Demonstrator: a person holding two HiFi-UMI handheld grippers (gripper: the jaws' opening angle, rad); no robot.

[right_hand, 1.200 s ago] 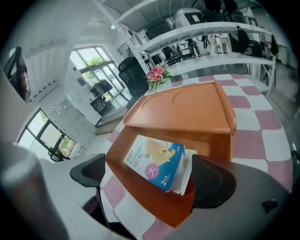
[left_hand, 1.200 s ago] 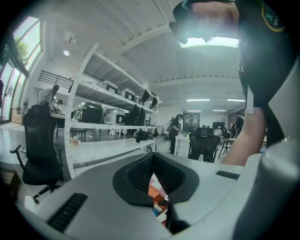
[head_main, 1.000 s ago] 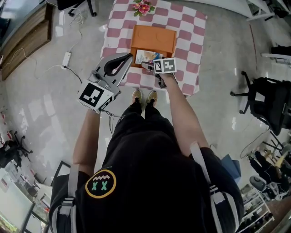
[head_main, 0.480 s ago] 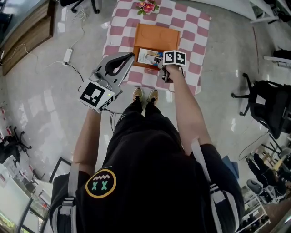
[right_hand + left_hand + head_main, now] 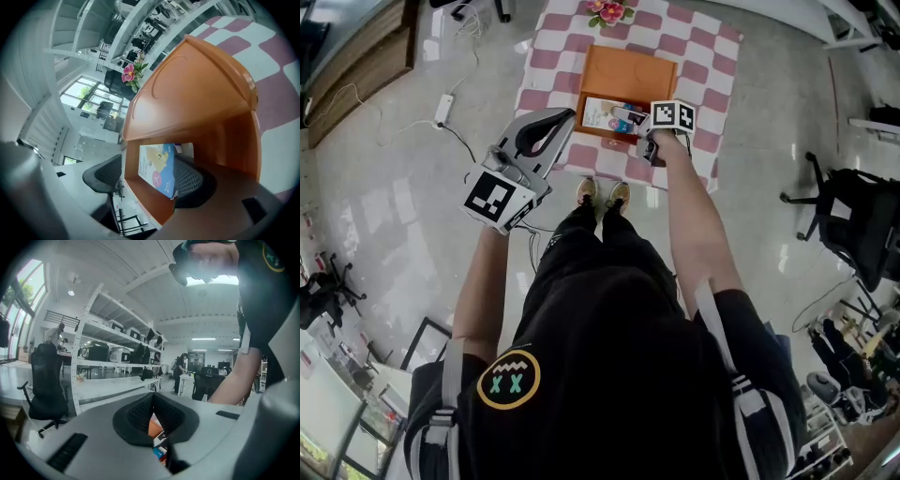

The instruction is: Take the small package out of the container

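Note:
An orange container (image 5: 627,73) stands on a table with a pink-and-white checked cloth (image 5: 709,56). The small package (image 5: 602,113), white and blue, stands at its near wall. My right gripper (image 5: 631,121) reaches into the container from the near right. In the right gripper view the package (image 5: 157,166) is between the jaws of the right gripper (image 5: 150,172), which have just been closing. One pad (image 5: 190,180) lies against the package's back, and the other pad (image 5: 101,174) sits outside the orange wall (image 5: 140,201). My left gripper (image 5: 564,116) hovers shut and empty, left of the table; the left gripper (image 5: 152,397) points at shelving.
Pink flowers (image 5: 607,11) sit at the table's far edge. The person's feet (image 5: 600,194) stand against the near edge. A power strip (image 5: 443,110) with cable lies on the floor at left, and a black office chair (image 5: 848,211) stands at right.
The right gripper has rolled and shifted a little further over the container's near right corner. Its jaws stand narrower around the package. The left gripper has stayed where it was.

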